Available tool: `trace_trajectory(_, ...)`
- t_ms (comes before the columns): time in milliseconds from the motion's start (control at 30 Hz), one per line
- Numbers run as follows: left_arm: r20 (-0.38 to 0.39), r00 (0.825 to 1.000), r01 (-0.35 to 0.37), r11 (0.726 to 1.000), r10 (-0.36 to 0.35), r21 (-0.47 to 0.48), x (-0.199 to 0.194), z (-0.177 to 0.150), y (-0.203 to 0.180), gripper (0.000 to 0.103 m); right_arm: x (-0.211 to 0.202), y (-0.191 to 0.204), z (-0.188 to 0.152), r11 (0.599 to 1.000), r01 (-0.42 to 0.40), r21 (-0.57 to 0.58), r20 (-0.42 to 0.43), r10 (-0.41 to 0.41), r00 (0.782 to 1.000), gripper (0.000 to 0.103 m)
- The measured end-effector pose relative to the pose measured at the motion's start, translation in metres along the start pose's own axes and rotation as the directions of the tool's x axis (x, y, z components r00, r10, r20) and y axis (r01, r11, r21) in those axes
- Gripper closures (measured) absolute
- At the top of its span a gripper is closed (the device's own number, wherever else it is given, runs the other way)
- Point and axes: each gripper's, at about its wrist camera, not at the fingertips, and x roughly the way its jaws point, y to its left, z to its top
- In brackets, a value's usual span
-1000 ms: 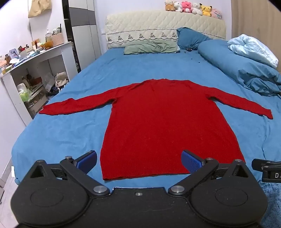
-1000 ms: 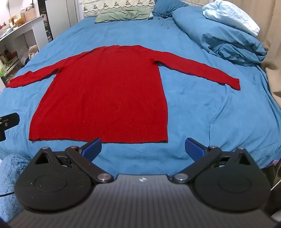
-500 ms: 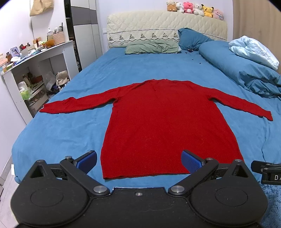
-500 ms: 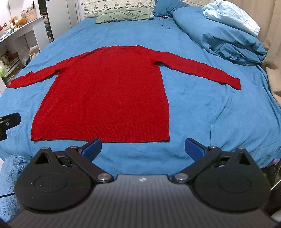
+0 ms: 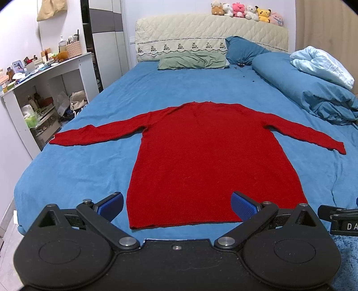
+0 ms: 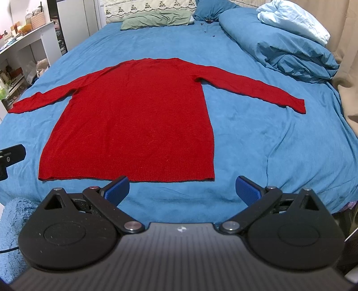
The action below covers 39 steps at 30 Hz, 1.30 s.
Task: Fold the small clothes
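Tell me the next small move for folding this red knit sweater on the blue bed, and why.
Probably bring the left gripper toward the left sleeve to fold it inward. The red knit sweater lies flat on the blue bed sheet, sleeves spread, and both the left gripper and the right gripper are open and empty behind its hem.

A bedroom: bed (image 5: 156, 94), pillow (image 5: 192, 60), plush toys (image 5: 246, 10).

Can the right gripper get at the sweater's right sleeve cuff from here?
Probably yes. The right gripper is open at the bed's foot, and only bare blue sheet lies between it and the cuff; the duvet sits beyond.
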Motion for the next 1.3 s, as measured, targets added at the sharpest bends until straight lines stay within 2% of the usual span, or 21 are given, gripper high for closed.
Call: trace_trajectory(1300,0.009,1.0,-0.003,1.0,0.003,0.006,-0.0028,0.0024,-0.0016,0.0,-0.0015,-0.0014,0.0017,1.0,-0.005,0.004,0.0,0.005,1.0,0.0)
